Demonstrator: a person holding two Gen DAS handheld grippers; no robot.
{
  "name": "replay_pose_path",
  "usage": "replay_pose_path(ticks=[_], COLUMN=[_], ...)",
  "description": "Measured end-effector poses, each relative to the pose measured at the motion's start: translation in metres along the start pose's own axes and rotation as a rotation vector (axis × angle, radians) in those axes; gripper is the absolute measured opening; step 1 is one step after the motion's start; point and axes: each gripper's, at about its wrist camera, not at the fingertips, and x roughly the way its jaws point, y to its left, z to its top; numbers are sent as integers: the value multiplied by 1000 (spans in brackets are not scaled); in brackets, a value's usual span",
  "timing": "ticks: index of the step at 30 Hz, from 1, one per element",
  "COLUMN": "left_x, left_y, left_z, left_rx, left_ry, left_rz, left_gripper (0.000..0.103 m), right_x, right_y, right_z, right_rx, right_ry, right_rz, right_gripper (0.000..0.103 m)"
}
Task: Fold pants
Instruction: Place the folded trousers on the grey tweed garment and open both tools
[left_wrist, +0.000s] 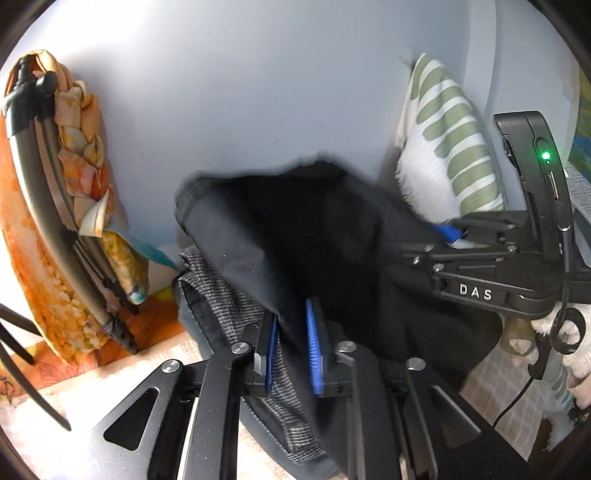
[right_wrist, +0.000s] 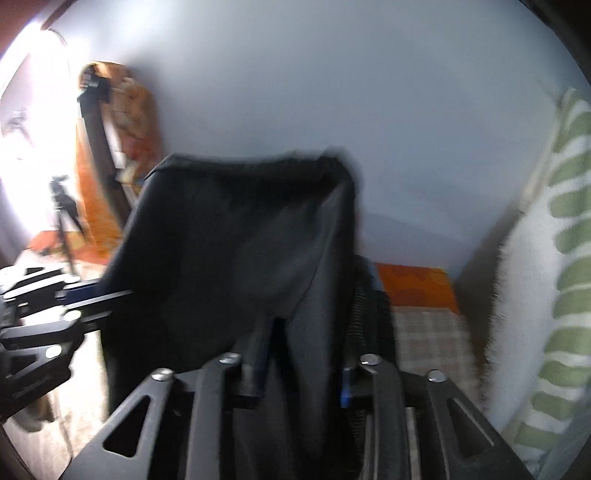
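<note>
Black pants (left_wrist: 295, 236) hang lifted in the air in front of a pale blue wall. My left gripper (left_wrist: 293, 325) has its blue pads (left_wrist: 314, 350) shut on a fold of the black fabric, with the grey waistband lining (left_wrist: 225, 317) hanging below. My right gripper (left_wrist: 448, 232) comes in from the right and pinches the pants' other side. In the blurred right wrist view the pants (right_wrist: 236, 236) drape over my right gripper (right_wrist: 303, 350), which is shut on the cloth. The left gripper (right_wrist: 85, 291) holds the left edge there.
A green-striped white pillow (left_wrist: 447, 147) leans on the wall at right, also in the right wrist view (right_wrist: 554, 258). An orange patterned cloth with a dark pole (left_wrist: 55, 206) stands at left. A checked bedsheet (right_wrist: 428, 339) lies below. A tripod (right_wrist: 64, 210) stands far left.
</note>
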Motion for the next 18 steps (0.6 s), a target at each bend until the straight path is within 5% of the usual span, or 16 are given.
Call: replay_pose_path(ticks=[7, 11, 18], left_x=[-13, -32, -83], left_y=[3, 4, 2], left_z=[-1, -4, -22], left_rx=[-12, -1, -11], left_ry=[-18, -33, -60], left_rz=[25, 32, 61], left_gripper=[47, 49, 55], right_x=[-15, -34, -81], right_y=[2, 9, 26], right_z=[-4, -8, -29], right_rx=[32, 57, 88], right_ry=[-17, -53, -104], right_rz=[-53, -44, -49], right_gripper=[50, 68, 85])
